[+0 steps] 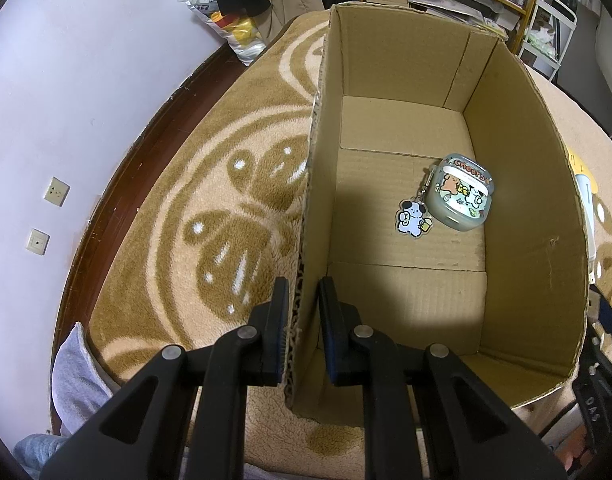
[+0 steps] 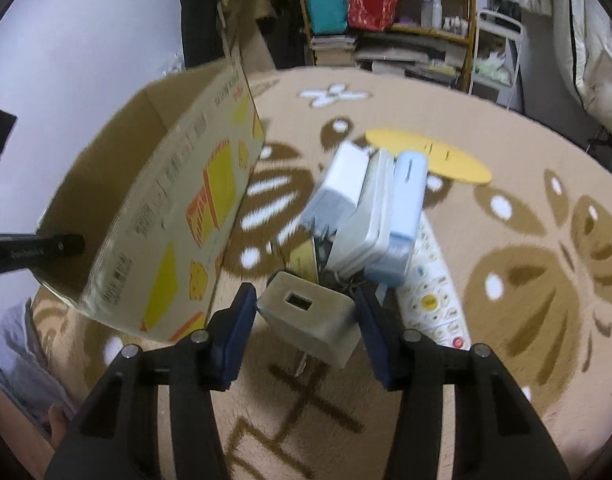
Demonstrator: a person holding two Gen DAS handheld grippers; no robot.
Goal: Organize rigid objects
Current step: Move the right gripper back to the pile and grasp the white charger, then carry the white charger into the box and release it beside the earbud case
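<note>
An open cardboard box (image 1: 526, 208) stands on a tan patterned blanket. My left gripper (image 1: 304, 284) is shut on the box's left wall, one finger outside and one inside. On the box floor lies a grey earbud case (image 1: 464, 194) with cartoon print and a dog charm (image 1: 413, 218). In the right wrist view the same box (image 2: 166, 220) shows its printed outer side at left. My right gripper (image 2: 305, 294) is shut on a beige USB charger block (image 2: 310, 320), its pads against both sides and its prongs hanging below.
Beyond the charger is a pile: a white adapter (image 2: 340, 188), a white flat case (image 2: 366, 228), a light blue power bank (image 2: 402, 220), a white remote (image 2: 430, 300) and a yellow disc (image 2: 430, 154). Shelves with books and bins stand behind. A wall runs along the left.
</note>
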